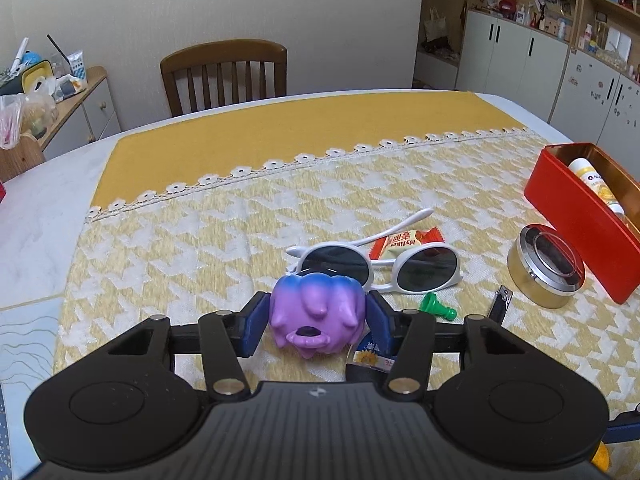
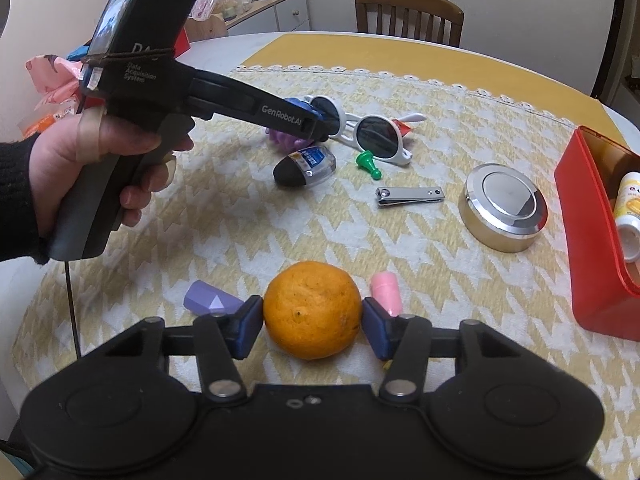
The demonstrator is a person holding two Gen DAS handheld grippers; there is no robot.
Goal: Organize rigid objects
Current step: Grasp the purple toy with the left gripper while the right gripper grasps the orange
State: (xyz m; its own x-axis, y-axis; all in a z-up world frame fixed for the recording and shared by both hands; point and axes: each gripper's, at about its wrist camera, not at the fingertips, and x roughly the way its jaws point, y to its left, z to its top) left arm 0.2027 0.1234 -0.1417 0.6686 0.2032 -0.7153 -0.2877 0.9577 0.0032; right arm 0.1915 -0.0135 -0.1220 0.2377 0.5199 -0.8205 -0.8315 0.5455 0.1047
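**A:** What do you hold at this moment?

**B:** Two things; my left gripper [image 1: 316,322] has its blue pads against both sides of the purple toy [image 1: 318,316], which sits on the yellow cloth [image 1: 200,240] just near of the white sunglasses [image 1: 376,266]; so I call it clenched on the toy; my right gripper [image 2: 312,320] has its pads touching the orange [image 2: 313,310] on left and right, so it grasps the fruit; both things are not lifted yet, I think, they seem to rest on the cloth.

**A:** And where must they go?

**B:** I judge into the red box [image 2: 596,248] at the right edge of the table; one bottle [image 2: 630,208] lies already inside; so the step in hand is the picking, near the beginning of the task; many things are left, the nail clipper [image 2: 410,197], the green pawn [image 2: 369,163], the round metal case [image 2: 503,206].

**A:** What does the next move ask?

**B:** To lift straight up, one hand first; the toy is lumpy and may turn between the pads; the left path to the box goes over the sunglasses and the case, so I must rise well above them.
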